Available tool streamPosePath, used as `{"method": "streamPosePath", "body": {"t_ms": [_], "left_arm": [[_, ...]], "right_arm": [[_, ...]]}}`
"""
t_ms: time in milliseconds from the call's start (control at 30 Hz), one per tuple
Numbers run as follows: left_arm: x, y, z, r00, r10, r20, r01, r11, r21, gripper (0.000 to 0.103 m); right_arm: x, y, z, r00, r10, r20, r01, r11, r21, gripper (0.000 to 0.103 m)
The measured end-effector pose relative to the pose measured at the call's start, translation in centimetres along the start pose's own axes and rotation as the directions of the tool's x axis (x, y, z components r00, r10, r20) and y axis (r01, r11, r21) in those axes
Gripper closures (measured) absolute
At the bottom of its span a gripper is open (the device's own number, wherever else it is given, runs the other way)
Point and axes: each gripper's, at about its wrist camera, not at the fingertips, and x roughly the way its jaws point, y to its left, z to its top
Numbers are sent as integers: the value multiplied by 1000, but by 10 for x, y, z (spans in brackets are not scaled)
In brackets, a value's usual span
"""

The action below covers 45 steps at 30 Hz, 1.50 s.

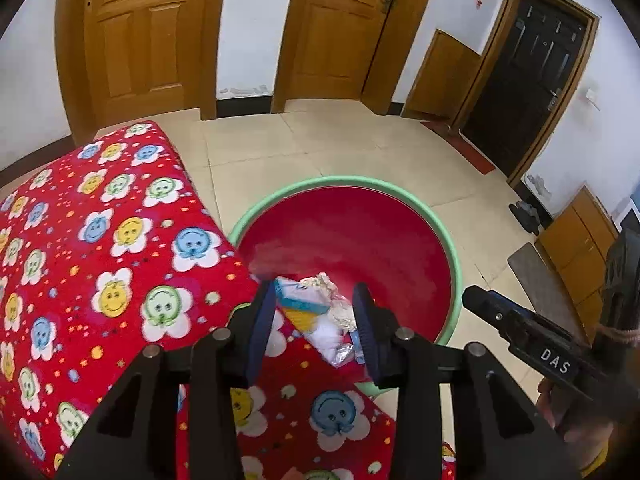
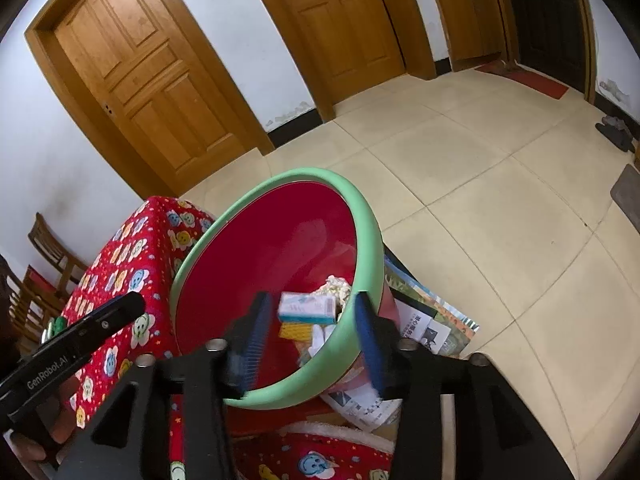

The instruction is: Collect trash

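A cream tiled floor (image 1: 360, 148) stretches to white walls with two wooden doors (image 1: 140, 32) and a dark door (image 1: 532, 80) at the far right. In the foreground, a surface draped in a red cloth with smiling flower faces (image 1: 100, 248) stands beside a large basin (image 1: 400, 188), red inside with a pale green rim. In the right wrist view the basin (image 2: 360, 208) is tilted, its rim lying between the pads of the right hand-held gripper (image 2: 312, 340), which stand apart on either side of the rim; whether they touch it cannot be told. Printed papers (image 2: 432, 328) lie under the basin's right side. The trash sits at the low edge of the basin: a small white and blue carton (image 2: 308, 306), a yellow packet (image 2: 296, 332) and crumpled white paper (image 2: 338, 286). The left hand-held gripper (image 1: 316, 316) hangs over the same heap (image 1: 316, 308), its blue pads spread apart and clear of the pile, with nothing clamped between them. The right hand-held gripper's black body shows at that view's right edge.
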Motion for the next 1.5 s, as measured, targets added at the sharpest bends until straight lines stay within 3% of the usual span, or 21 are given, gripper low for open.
{"method": "streamPosePath", "body": {"t_ms": [300, 400, 633, 767, 1067, 1300, 1367, 1500], "left_arm": [[-37, 27, -13, 994, 105, 30, -103, 991, -84, 51], [-54, 38, -22, 985, 164, 56, -158, 982, -108, 44], [-98, 66, -45, 962, 260, 85, -239, 951, -197, 44], [-125, 79, -63, 942, 319, 104, -287, 927, -242, 36], [-171, 100, -103, 892, 437, 116, -381, 864, -329, 36], [-199, 102, -135, 830, 543, 126, -476, 808, -347, 36], [-204, 102, -142, 820, 559, 126, -487, 795, -362, 36], [-212, 103, -153, 814, 567, 127, -487, 785, -383, 36]], "right_arm": [[-19, 39, -10, 999, 47, 11, -46, 995, -91, 43], [-26, 57, -18, 997, 71, 15, -68, 987, -142, 38], [-43, 94, -39, 993, 117, 17, -110, 968, -227, 30], [-51, 113, -53, 989, 144, 17, -134, 953, -270, 27], [-62, 149, -86, 982, 188, -9, -177, 908, -378, 26], [-79, 160, -108, 975, 220, 10, -196, 887, -418, 26], [-83, 162, -112, 972, 234, 16, -206, 884, -419, 26], [-90, 167, -119, 967, 255, 23, -221, 876, -428, 26]]}}
